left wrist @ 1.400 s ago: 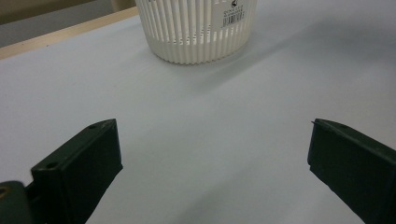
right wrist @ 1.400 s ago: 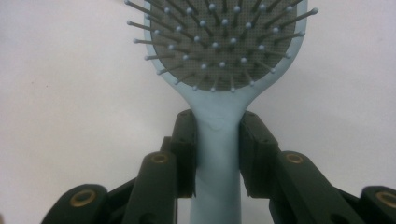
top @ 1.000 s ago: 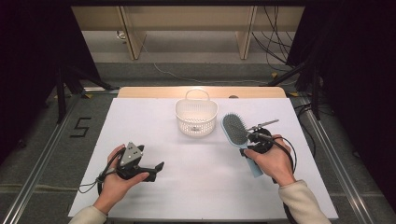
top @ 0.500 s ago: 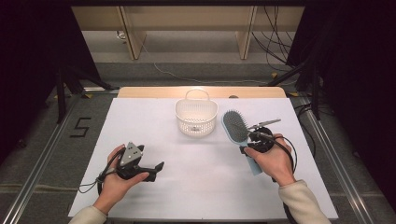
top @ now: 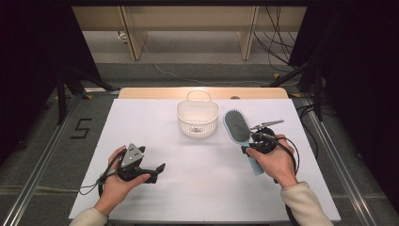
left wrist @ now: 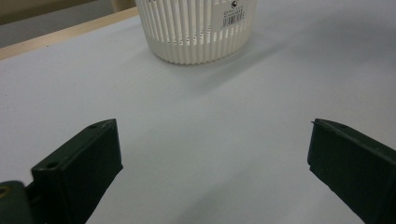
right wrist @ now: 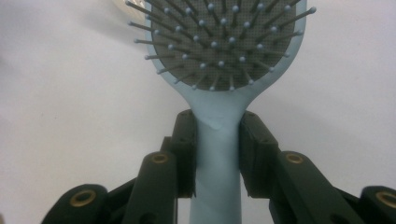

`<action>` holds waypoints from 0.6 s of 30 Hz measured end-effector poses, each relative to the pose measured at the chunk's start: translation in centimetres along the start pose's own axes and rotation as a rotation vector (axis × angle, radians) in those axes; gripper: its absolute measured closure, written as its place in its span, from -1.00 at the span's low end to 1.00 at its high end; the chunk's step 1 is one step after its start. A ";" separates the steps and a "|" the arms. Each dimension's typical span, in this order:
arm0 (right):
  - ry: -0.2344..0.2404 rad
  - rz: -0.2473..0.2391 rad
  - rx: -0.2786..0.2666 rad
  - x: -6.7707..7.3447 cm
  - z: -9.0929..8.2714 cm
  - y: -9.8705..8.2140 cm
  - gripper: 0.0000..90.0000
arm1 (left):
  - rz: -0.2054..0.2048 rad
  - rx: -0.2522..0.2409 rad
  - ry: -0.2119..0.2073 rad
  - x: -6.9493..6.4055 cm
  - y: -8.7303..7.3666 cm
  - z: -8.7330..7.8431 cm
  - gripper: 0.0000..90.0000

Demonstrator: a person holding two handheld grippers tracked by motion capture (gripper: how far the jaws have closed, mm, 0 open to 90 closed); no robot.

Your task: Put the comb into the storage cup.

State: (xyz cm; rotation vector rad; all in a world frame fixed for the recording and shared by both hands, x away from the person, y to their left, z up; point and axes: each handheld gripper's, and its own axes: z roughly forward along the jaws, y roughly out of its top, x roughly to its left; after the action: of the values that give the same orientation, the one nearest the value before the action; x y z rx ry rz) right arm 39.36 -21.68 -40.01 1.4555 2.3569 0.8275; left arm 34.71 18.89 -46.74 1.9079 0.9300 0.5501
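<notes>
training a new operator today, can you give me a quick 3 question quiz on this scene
1. True or false: the right tool is shut on the handle of the hairbrush.
2. What stands beside the hairbrush near the far edge of the table? A) a white basket B) a metal pot C) a cardboard box
3. Fill in: the jaws of the left tool stand ____ with nothing between them.

Key:
1. true
2. A, the white basket
3. open
</notes>
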 end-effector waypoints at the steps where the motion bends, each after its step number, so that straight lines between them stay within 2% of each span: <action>1: 0.001 0.001 0.000 0.0 0.0 0.0 0.57 | 0.000 0.000 0.000 0.0 0.0 0.0 -0.95; 18: 0.003 -0.011 -0.055 0.1 -0.3 0.2 0.57 | 0.003 0.001 0.000 0.0 0.0 0.0 -0.95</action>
State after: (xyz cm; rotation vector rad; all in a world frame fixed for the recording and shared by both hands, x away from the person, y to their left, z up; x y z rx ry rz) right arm 39.30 -21.66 -39.69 1.4193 2.3229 0.8851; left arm 34.71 18.84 -46.74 1.9102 0.9276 0.5513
